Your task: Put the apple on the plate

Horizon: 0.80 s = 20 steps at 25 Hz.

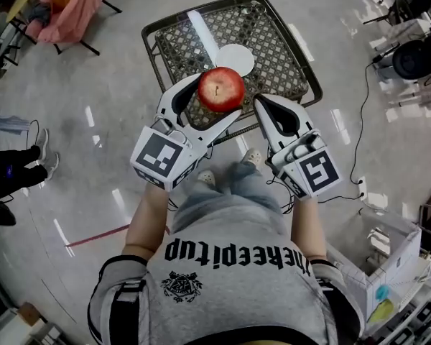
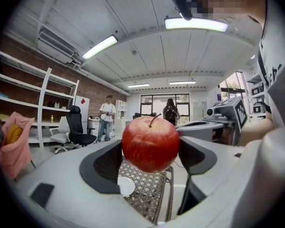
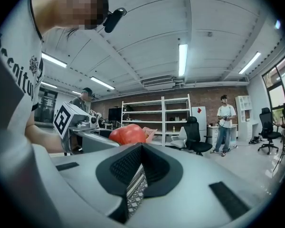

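The apple (image 1: 220, 89) is clamped in the left gripper (image 1: 214, 103) above the table (image 1: 276, 45) bearing the plate (image 1: 235, 58); the right gripper (image 1: 263, 104) is closed on nothing.

The apple (image 1: 220, 89) covers the near rim of the plate (image 1: 238, 54) just behind it and part of the mesh table (image 1: 280, 49).

Bright, even indoor light from long ceiling lamps (image 2: 195, 24), soft sheen on the apple (image 2: 150, 144), pale glare streaks on the glossy floor (image 1: 92, 116) (lamp reflections), faint soft shadows, heavy fisheye bending and black corners in both gripper views, nearest foreground slightly blurred
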Available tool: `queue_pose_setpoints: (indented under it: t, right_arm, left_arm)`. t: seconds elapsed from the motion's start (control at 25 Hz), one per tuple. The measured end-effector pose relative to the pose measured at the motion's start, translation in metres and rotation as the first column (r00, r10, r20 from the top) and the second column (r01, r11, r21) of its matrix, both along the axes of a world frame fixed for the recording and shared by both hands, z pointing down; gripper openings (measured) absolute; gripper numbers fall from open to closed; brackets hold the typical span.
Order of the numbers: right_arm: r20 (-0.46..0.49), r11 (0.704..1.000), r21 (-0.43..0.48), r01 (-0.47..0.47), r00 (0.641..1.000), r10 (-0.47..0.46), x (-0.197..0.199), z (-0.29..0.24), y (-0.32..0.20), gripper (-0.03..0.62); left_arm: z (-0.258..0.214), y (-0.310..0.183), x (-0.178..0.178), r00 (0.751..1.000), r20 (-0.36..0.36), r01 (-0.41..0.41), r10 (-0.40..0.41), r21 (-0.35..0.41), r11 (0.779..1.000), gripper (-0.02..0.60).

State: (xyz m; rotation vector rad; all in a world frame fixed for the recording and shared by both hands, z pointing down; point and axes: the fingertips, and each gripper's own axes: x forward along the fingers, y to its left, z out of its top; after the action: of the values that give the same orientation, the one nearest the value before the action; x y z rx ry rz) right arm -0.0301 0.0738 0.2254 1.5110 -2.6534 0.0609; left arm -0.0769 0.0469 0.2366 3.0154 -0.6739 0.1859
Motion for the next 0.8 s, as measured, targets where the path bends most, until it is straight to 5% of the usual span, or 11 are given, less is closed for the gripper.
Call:
queue_pose_setpoints:
  t: [0.8]
  right_arm:
    - [0.018,0.982,-0.025,0.187,0.982,-0.186,0.08,0.011,-0.057,0.002]
  left_arm:
    - [0.011,-0.044,0.078,0.984,0.014,0.179,-0.179,-0.017,0.984,0.402]
